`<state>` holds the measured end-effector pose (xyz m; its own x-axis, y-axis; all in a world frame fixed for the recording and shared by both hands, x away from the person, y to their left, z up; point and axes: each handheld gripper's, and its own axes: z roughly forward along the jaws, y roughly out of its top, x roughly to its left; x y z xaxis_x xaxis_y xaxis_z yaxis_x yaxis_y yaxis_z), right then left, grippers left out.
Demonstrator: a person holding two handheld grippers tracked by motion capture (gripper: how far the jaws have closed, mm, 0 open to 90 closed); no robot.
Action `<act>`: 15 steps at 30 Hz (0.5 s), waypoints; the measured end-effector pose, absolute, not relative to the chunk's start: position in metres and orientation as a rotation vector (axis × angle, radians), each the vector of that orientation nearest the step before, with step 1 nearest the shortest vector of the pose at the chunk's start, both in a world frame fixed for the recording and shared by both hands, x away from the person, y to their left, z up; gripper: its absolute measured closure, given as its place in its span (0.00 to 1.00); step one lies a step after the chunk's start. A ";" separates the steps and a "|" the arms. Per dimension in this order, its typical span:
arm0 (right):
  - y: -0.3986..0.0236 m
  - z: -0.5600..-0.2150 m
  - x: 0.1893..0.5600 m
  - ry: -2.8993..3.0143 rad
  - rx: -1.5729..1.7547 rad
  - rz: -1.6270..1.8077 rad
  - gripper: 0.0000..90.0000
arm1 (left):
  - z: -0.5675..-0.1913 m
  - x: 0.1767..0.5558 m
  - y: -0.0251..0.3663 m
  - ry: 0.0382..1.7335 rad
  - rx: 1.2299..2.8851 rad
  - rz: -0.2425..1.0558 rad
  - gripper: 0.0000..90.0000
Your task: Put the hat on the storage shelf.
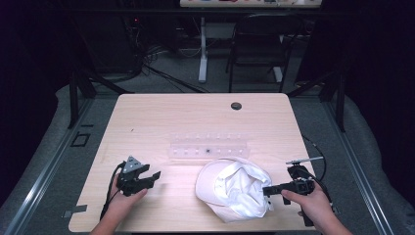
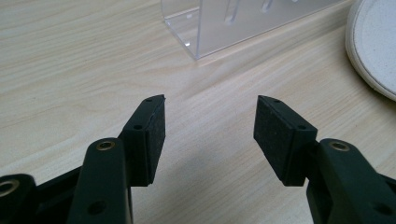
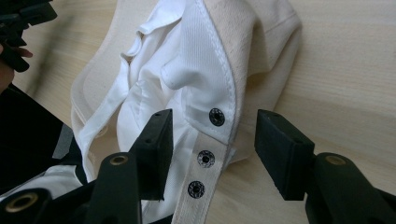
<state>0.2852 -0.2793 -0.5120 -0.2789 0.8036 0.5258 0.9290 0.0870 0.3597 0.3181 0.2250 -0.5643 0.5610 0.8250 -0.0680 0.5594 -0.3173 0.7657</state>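
Observation:
A cream cap with white lining (image 1: 234, 188) lies upside down at the table's front middle. In the right gripper view its snap strap (image 3: 201, 161) with three black snaps runs between my right jaws. My right gripper (image 1: 268, 191) stands open at the cap's right edge, its jaws either side of the strap and not touching it; the same open gap appears in its own view (image 3: 212, 140). My left gripper (image 1: 155, 176) is open over bare wood left of the cap, nothing between its jaws (image 2: 210, 121). The cap's brim (image 2: 373, 46) shows at the right of the left gripper view.
A clear acrylic rack (image 1: 209, 146) lies across the table's middle, just behind the cap; its corner (image 2: 205, 28) is ahead of the left jaws. A round grommet hole (image 1: 236, 105) sits near the far edge. A chair and cables stand beyond the table.

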 end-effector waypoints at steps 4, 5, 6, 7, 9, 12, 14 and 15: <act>-0.275 -0.518 0.286 -2.134 -1.753 -0.945 0.52 | -0.564 0.318 0.225 1.106 2.020 0.435 0.49; -0.274 -0.519 0.286 -2.122 -1.749 -0.948 0.52 | -0.564 0.318 0.225 1.104 2.022 0.434 0.49; -0.272 -0.522 0.287 -2.099 -1.748 -0.963 0.52 | -0.564 0.318 0.225 1.106 2.021 0.433 0.49; -0.272 -0.522 0.287 -2.092 -1.744 -0.958 0.52 | -0.564 0.318 0.225 1.099 2.027 0.437 0.49; -0.271 -0.523 0.288 -2.085 -1.747 -0.958 0.52 | -0.564 0.318 0.225 1.099 2.026 0.438 0.49; -0.269 -0.526 0.288 -2.082 -1.747 -0.948 0.52 | -0.564 0.318 0.225 1.099 2.021 0.438 0.49; -0.268 -0.527 0.288 -2.076 -1.738 -0.945 0.52 | -0.564 0.318 0.225 1.099 2.021 0.438 0.49; -0.267 -0.528 0.288 -2.067 -1.738 -0.942 0.52 | -0.564 0.318 0.225 1.101 2.022 0.436 0.49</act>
<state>0.2884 -0.2668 -0.5282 -0.2367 0.7696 0.5930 0.9524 0.0632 0.2982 0.3182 0.2249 -0.5638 0.5663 0.8217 -0.0639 0.5550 -0.3229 0.7666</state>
